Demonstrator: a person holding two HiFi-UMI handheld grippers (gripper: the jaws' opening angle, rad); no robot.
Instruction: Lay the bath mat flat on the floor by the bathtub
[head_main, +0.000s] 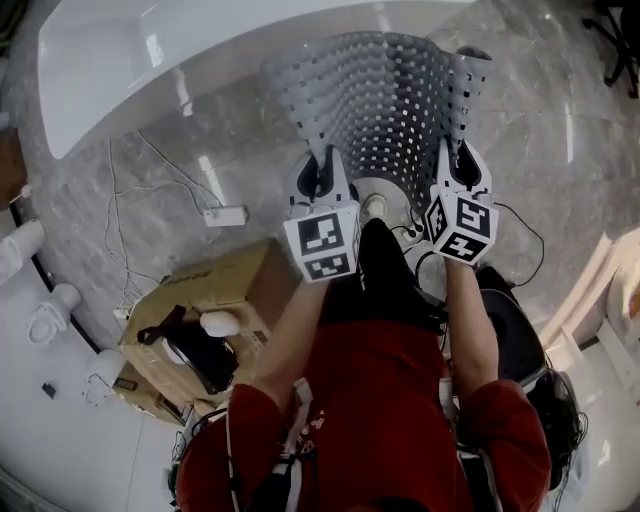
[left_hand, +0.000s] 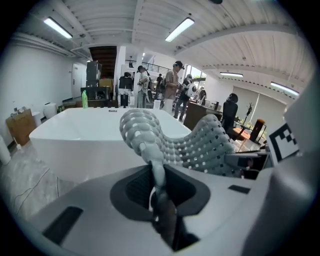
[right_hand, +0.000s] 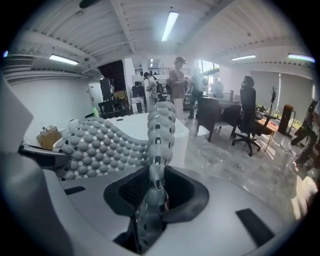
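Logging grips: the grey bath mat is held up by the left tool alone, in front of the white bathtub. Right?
Not alone: the right tool is clamped on the bath mat too, as the right gripper view shows. Rest stands.

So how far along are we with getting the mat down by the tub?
Done: the bath mat is picked up, with the left gripper and right gripper each shut on its near edge. In hand: it is held bowed and rumpled above the floor beside the bathtub. Left: lower it, spread it flat, then let go.
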